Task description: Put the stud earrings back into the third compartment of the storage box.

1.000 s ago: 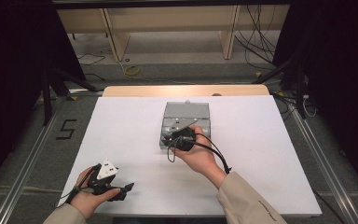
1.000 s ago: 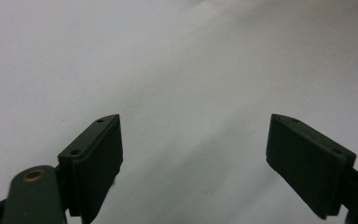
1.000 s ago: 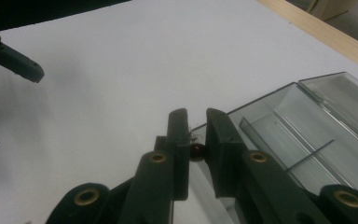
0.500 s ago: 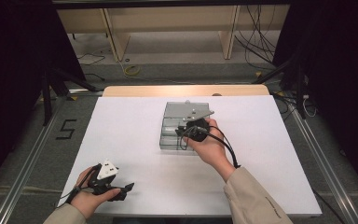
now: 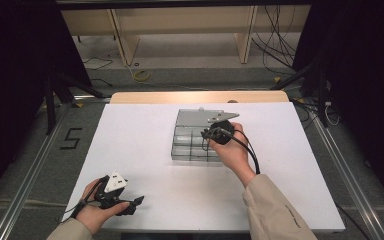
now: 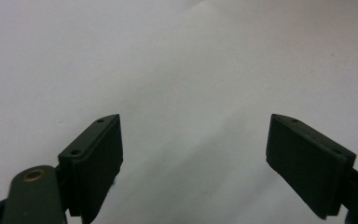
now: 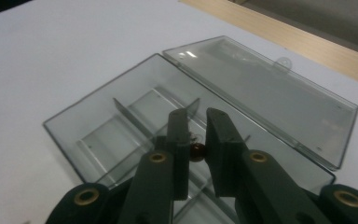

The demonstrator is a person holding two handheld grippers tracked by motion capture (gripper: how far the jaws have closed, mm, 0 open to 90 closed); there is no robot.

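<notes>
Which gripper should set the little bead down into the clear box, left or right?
Right. The right gripper already pinches the small dark bead directly above the open compartment box. The left gripper sits open at the table's near edge.

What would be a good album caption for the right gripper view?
Right gripper pinching a small brown bead above an open clear compartment box.

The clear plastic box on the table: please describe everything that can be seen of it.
The clear plastic box is a flat, grey-tinted transparent organiser lying open on the white table. Thin dividers split its tray into several compartments, which look empty. Its hinged lid lies folded back flat beyond the tray, with a small tab on its far edge. The right gripper hovers over the tray, jaws shut on a small dark bead; whether it touches the box cannot be told.
</notes>
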